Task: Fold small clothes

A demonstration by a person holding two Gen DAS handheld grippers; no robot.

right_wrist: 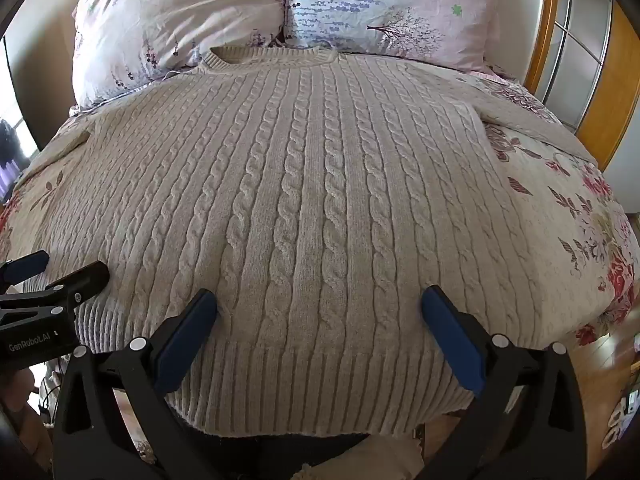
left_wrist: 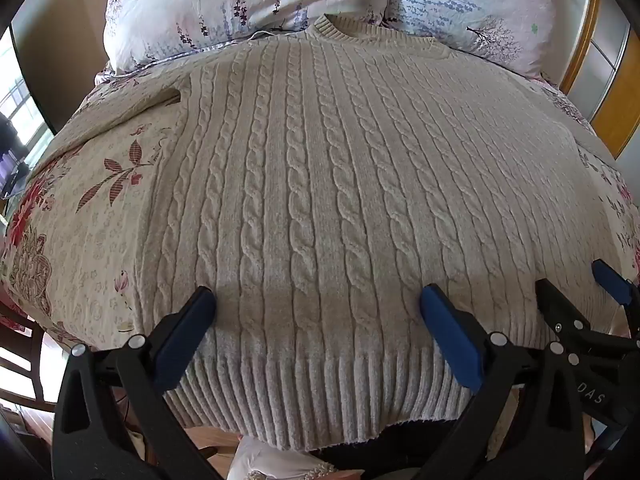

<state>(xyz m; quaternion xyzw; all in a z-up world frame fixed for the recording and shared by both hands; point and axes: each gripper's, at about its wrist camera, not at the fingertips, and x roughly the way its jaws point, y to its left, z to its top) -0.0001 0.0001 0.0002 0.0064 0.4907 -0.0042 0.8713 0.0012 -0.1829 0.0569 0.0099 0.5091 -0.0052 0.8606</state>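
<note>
Floral bedspread (left_wrist: pixel 80 216), two pillows (right_wrist: pixel 176 20)

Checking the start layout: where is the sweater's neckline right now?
In both wrist views the neckline is at the top centre, at the sweater's far end, touching the two floral pillows, opposite the open grippers at the ribbed hem.

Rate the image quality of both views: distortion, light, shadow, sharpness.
Left wrist view: strong fisheye bulge, dark corners; daylight from the window at left; soft shadow on the sweater between the left gripper's open jaws; knit sharp. Right wrist view: same bulge and vignette; even light, faint shadow near the right gripper; sharp, no glare.
</note>
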